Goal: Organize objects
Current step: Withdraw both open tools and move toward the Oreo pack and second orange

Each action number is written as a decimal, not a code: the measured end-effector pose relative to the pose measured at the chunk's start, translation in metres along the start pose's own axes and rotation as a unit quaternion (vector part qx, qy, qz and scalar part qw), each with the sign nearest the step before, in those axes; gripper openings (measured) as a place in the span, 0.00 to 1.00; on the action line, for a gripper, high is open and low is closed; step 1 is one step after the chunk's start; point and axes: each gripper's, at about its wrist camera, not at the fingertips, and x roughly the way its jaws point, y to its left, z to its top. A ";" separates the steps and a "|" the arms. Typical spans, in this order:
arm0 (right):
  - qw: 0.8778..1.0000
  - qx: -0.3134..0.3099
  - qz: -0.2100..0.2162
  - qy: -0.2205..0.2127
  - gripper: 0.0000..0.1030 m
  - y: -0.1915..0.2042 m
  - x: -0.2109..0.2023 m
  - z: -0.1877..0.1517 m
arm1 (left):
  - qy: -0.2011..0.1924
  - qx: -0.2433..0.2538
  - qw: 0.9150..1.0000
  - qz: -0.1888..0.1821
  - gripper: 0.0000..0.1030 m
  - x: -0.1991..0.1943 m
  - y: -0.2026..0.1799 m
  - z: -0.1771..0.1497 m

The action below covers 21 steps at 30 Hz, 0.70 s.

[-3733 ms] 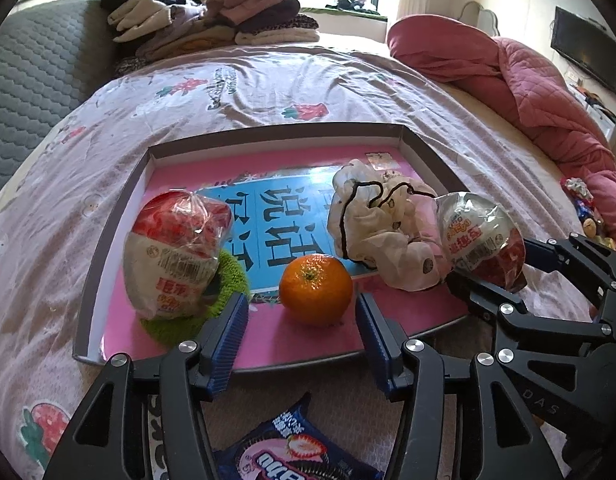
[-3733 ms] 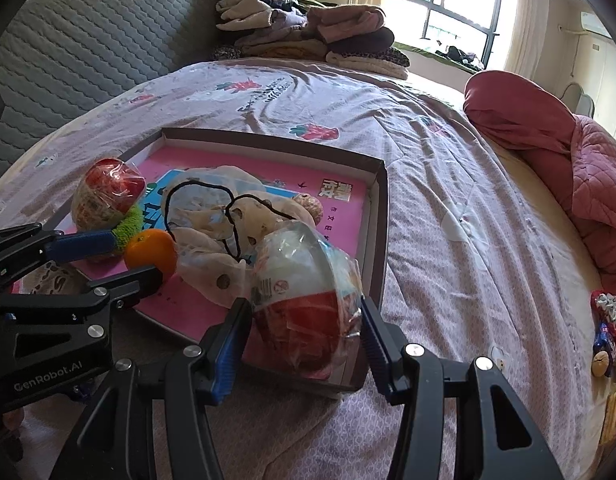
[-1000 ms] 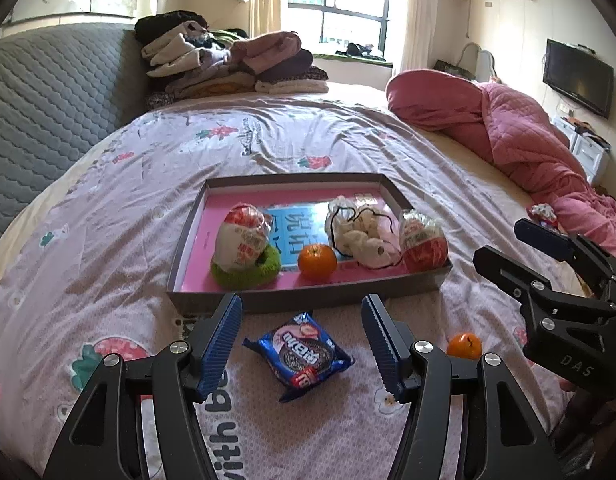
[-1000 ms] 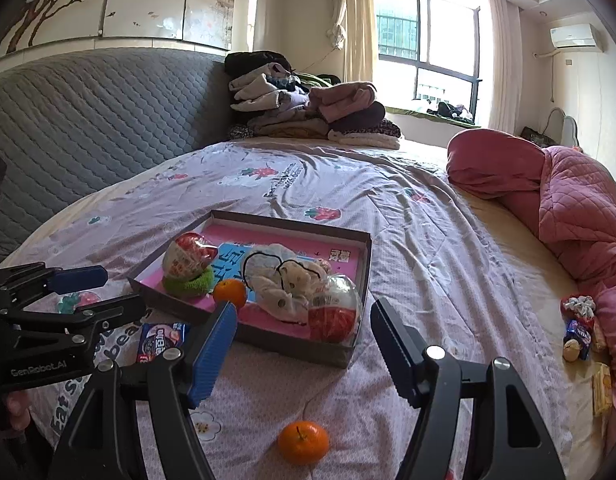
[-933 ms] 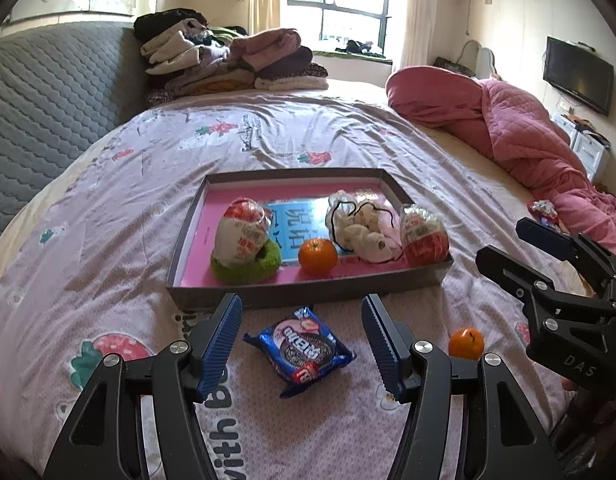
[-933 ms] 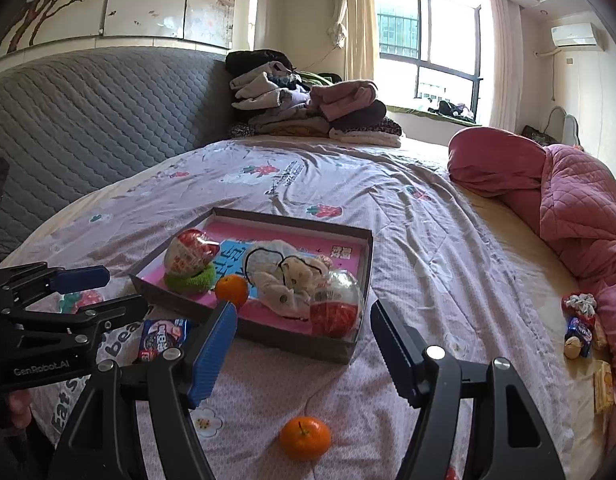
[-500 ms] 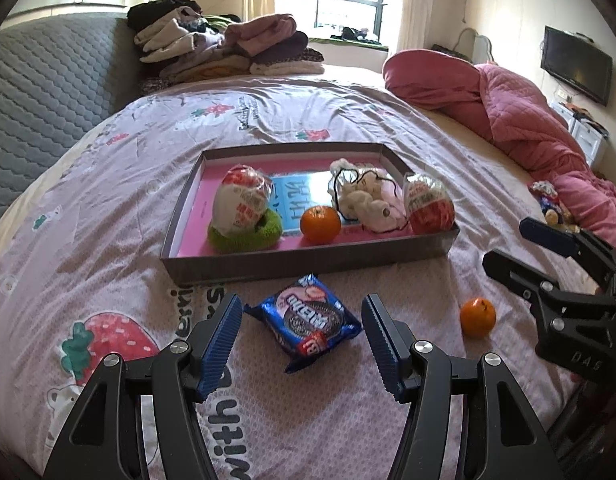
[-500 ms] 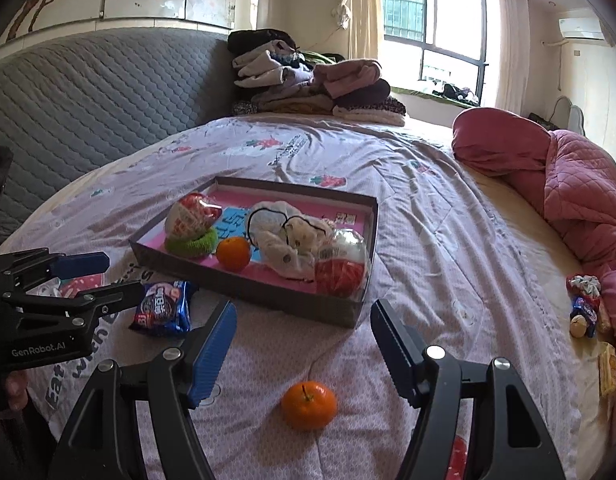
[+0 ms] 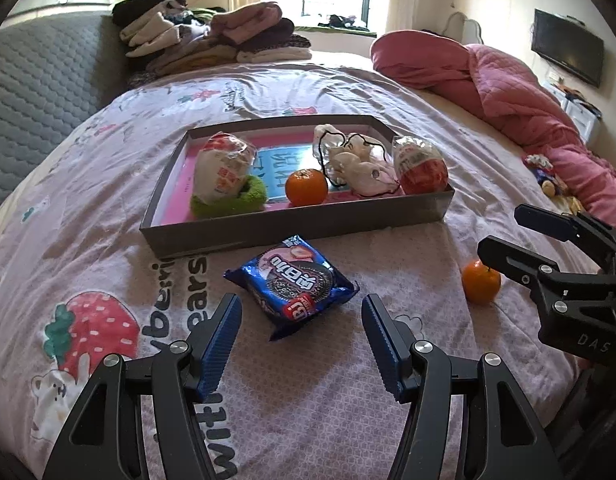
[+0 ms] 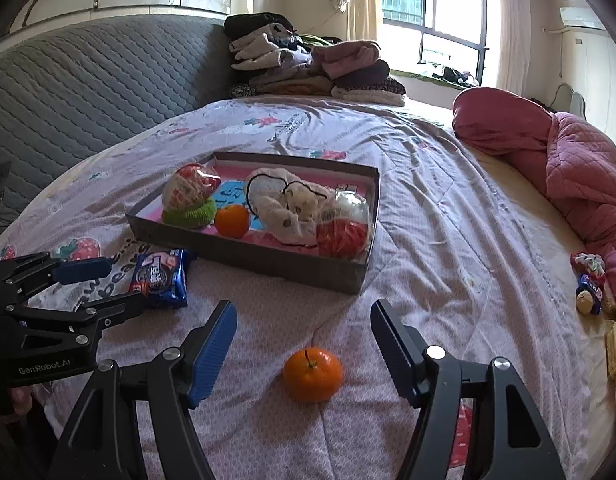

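Note:
A grey box (image 9: 292,226) with a pink floor lies on the bed. It holds two wrapped snack balls (image 9: 224,168) (image 9: 421,166), a green ring (image 9: 232,200), an orange (image 9: 306,187) and a white drawstring bag (image 9: 355,162). A blue cookie packet (image 9: 294,280) lies in front of the box, just ahead of my open, empty left gripper (image 9: 302,340). A loose orange (image 10: 312,374) lies on the sheet between the fingers of my open, empty right gripper (image 10: 304,348). The box (image 10: 268,258) and the packet (image 10: 160,274) also show in the right wrist view.
Folded clothes (image 9: 212,40) are stacked at the head of the bed. A pink quilt (image 9: 507,92) is bunched on the right, with small toys (image 10: 591,284) beside it. A grey padded headboard (image 10: 88,92) runs along the left.
Both grippers have pulled back from the box and dropped lower towards the sheet. The packet and the loose orange now sit closer to the fingers. Both stay open.

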 end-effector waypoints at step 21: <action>1.000 -0.005 -0.003 0.024 0.67 0.001 0.012 -0.009 | -0.014 0.026 0.999 -0.014 0.62 0.023 0.014 -0.016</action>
